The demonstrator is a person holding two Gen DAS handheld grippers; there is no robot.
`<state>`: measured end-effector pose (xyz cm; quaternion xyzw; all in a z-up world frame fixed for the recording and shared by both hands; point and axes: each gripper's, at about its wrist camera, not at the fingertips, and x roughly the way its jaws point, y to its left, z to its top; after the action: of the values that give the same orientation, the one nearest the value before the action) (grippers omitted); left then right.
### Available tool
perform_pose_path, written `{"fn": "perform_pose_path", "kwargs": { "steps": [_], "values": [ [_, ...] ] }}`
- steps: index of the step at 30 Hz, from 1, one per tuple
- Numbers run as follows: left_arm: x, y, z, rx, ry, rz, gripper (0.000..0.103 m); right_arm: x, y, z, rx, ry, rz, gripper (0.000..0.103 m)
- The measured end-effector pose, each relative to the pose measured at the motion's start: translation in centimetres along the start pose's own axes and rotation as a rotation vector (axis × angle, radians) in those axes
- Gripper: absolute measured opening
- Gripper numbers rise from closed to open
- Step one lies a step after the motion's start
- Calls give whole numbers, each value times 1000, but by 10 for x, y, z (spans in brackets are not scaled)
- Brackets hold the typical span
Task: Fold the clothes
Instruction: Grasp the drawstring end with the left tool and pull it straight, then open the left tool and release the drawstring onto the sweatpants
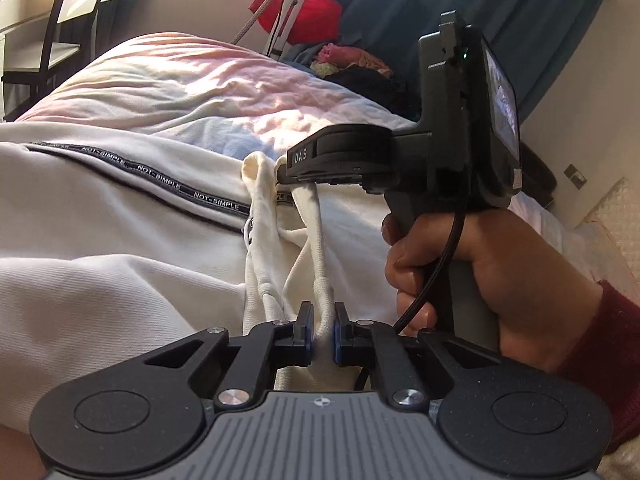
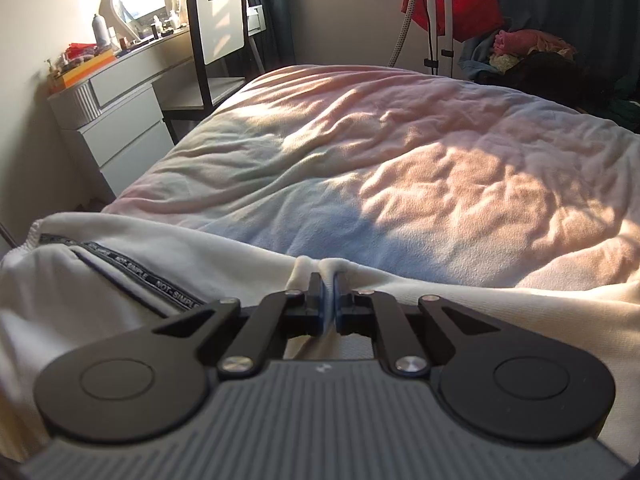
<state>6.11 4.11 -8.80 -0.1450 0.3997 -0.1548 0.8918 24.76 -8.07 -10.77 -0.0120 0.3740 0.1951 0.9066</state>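
A cream garment (image 1: 120,240), thick and soft like a sweatshirt or joggers, lies spread across the near end of the bed (image 2: 360,152), with a dark woven tape (image 1: 160,184) printed "NOT-SIMPLE" running along one seam and a stitched hem showing at its far left edge. Both tongs have hold of it. The left gripper (image 1: 323,330) has its blue-padded jaws pinched nearly together on a bunched, rope-like ridge of the cream cloth, which runs taut from there up to the right gripper (image 1: 280,172), seen side-on with its black nose clamped on the same gathered edge. In the right wrist view the right gripper's jaws are likewise almost closed, a small peak of cloth squeezed between the pads. The right hand (image 1: 480,280), in a dark red sleeve (image 1: 600,340), wraps the grey handle. As for progress, I judge the fold has barely begun: the cloth is gripped at two points but most of it still lies loose and rumpled, no neat crease or stacked layer visible, so the lifting, carrying over and smoothing remain. The bedcover is a wrinkled pastel fabric, pink fading to blue, dappled with sunlight. Beyond it sits a heap of clothes (image 2: 528,56), and a chair (image 2: 216,48) stands by a pale dresser (image 2: 116,128).
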Motion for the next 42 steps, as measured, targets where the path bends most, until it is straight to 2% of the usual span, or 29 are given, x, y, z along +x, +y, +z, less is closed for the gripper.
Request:
{"fn": "perform_pose_path", "kwargs": {
  "steps": [3, 4, 6, 9, 11, 12, 13, 14, 15, 20, 27, 30, 33, 37, 39, 42],
  "values": [
    [4, -1, 0, 12, 0, 3, 11, 10, -3, -13, 0, -15, -5, 8],
    [5, -1, 0, 17, -8, 0, 14, 10, -3, -16, -3, -26, -4, 10],
    [5, -2, 0, 14, -21, 10, 23, 5, -4, -21, -19, -55, 3, 11],
    [1, -7, 0, 38, -44, 33, 45, -5, -15, -24, 36, -70, 22, 12],
    [-5, -12, -2, 55, -64, 49, 55, -19, -25, -24, 88, -101, 13, 34],
    [-10, -14, -3, 64, -76, 57, 59, -30, -31, -25, 111, -137, 8, 57],
    [-15, -18, -4, 78, -93, 73, 67, -41, -36, -26, 134, -177, 2, 79],
    [-20, -22, -6, 102, -113, 93, 76, -53, -41, -26, 152, -208, -4, 87],
    [-25, -26, -7, 127, -135, 111, 80, -65, -45, -27, 168, -222, -9, 91],
    [-53, -41, -13, 183, -224, 153, 101, -128, -63, -37, 220, -295, -42, 91],
    [-82, -54, -25, 249, -340, 217, 103, -212, -69, -88, 227, -397, -98, 91],
    [-84, -57, -28, 227, -375, 261, 103, -233, -73, -120, 243, -455, -144, 91],
    [-81, -56, -28, 206, -350, 228, 103, -238, -79, -145, 276, -472, -173, 91],
    [-77, -58, -34, 210, -335, 239, 103, -238, -81, -152, 257, -464, -188, 91],
    [-74, -50, -34, 162, -284, 232, 103, -238, -81, -151, 244, -471, -200, 91],
    [-74, -20, -30, 6, -191, 237, 103, -236, -84, -153, 264, -464, -190, 91]
  ]
}}
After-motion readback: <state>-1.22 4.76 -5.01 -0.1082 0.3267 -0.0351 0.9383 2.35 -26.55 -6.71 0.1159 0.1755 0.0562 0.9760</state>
